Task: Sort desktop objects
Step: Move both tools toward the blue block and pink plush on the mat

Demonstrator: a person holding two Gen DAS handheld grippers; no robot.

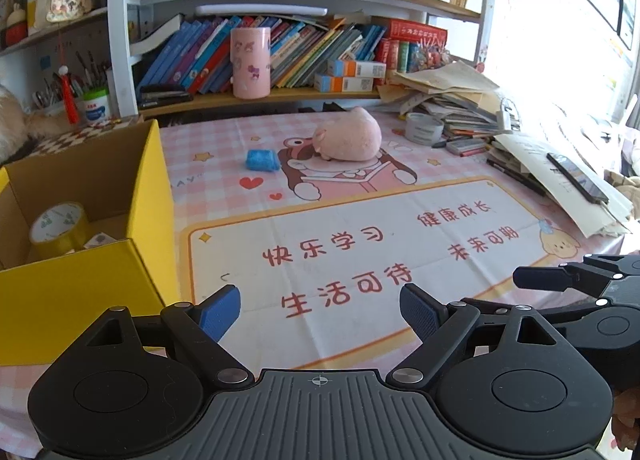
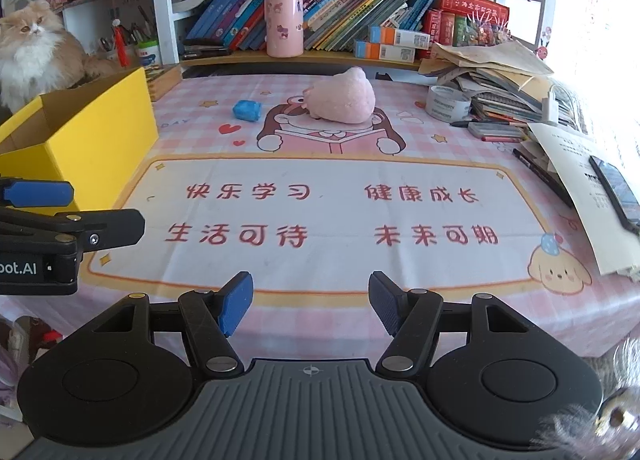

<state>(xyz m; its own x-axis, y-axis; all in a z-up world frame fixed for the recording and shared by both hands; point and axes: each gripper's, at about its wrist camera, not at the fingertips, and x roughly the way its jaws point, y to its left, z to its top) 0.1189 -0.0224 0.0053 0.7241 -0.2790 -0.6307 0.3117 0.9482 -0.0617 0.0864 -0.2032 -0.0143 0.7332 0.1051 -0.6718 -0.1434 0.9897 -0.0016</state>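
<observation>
A pink plush toy [image 1: 348,136] lies at the far middle of the desk mat, with a small blue block [image 1: 262,160] to its left; both also show in the right wrist view as the plush [image 2: 342,102] and block [image 2: 247,110]. A yellow cardboard box [image 1: 154,180] stands at the left and holds a roll of yellow tape [image 1: 60,228]. My left gripper [image 1: 320,312] is open and empty over the mat's near edge. My right gripper [image 2: 310,306] is open and empty beside it, to the right.
A grey tape roll [image 2: 448,102], pens and a heap of papers [image 2: 500,76] with a phone [image 2: 616,188] crowd the right side. A bookshelf with a pink cup [image 2: 284,22] runs along the back. A cat [image 2: 32,56] sits behind the box.
</observation>
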